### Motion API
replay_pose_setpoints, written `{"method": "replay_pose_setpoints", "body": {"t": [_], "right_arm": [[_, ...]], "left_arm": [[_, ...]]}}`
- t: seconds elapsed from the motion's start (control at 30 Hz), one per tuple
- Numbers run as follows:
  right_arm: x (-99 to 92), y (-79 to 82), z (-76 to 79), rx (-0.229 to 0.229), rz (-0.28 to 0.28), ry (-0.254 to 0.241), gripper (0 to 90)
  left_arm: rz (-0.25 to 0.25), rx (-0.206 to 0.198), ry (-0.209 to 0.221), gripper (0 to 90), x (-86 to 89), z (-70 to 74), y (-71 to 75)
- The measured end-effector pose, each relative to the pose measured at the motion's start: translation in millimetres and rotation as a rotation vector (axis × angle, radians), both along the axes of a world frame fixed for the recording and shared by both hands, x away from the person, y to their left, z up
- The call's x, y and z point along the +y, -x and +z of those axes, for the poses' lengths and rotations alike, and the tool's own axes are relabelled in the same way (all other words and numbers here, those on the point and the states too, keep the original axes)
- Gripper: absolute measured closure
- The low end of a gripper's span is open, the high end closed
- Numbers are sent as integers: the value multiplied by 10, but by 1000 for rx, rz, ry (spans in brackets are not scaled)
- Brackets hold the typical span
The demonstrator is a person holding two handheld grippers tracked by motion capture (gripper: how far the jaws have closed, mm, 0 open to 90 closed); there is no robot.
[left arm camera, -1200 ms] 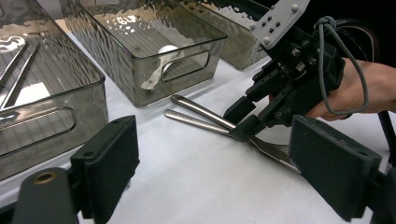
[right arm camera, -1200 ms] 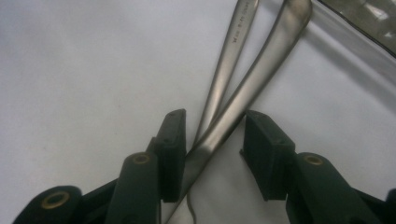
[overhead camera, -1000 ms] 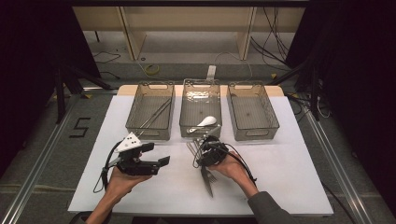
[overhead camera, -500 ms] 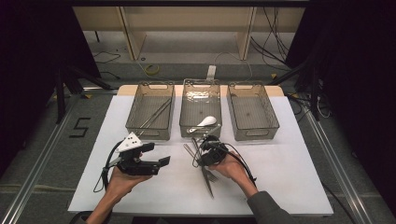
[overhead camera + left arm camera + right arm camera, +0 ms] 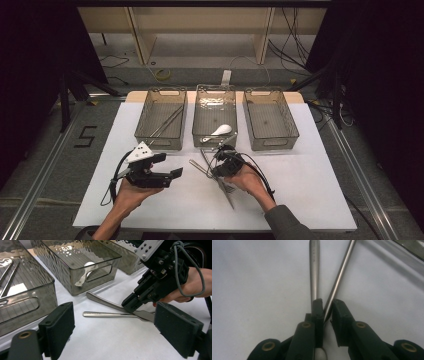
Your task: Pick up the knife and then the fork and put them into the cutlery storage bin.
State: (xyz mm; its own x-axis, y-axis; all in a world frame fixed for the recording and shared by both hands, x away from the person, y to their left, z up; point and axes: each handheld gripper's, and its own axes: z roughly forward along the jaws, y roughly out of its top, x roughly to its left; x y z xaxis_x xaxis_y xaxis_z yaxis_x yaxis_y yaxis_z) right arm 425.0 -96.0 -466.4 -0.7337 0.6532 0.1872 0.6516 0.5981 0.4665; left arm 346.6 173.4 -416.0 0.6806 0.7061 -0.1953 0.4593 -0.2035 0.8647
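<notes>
Pinched onto the utensil (image 5: pixel 339 272) now, flat on the table (image 5: pixel 310 190) just in front of the middle bin (image 5: pixel 215 142). Right gripper (image 5: pixel 327 307) down low over it, having just been closing, pads all but together with that thin handle squeezed between them. Tight spot, though: lying right alongside, the second utensil (image 5: pixel 314 270), running in under one pad and fanning away from the first. Easy to snag here, and likely to drag or flick that neighbour across the table on the lift, since it seems to touch the gripper from below. Worth watching the hold too: narrow, smooth metal caught on a slim edge, so liable to swivel in the pads and droop at the long end, or slide out and clatter down. Further out, only a short hop to the bin wall, so a chance of knocking a drooping end against the rim and jarring the grip loose. Inside that bin, a spoon (image 5: pixel 221 129), so possibly a clash on landing if dropped from too high. Off to the side, left gripper (image 5: pixel 115 327) held above the table with jaws wide apart and nothing between them, well clear and no help if anything slips.
</notes>
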Motion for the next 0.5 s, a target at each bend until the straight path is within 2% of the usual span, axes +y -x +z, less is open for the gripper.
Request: {"method": "replay_pose_setpoints", "body": {"t": [0.1, 0.23, 0.5], "right_arm": [[8, -10, 1, 7, -2, 10, 805], [52, -1, -32, -11, -4, 45, 777], [76, 18, -34, -26, -6, 60, 775]], "left_arm": [[-3, 0, -4, 160, 3, -1, 3], [-2, -2, 2, 163, 2, 1, -1], [-8, -3, -3, 163, -9, 2, -1]]}}
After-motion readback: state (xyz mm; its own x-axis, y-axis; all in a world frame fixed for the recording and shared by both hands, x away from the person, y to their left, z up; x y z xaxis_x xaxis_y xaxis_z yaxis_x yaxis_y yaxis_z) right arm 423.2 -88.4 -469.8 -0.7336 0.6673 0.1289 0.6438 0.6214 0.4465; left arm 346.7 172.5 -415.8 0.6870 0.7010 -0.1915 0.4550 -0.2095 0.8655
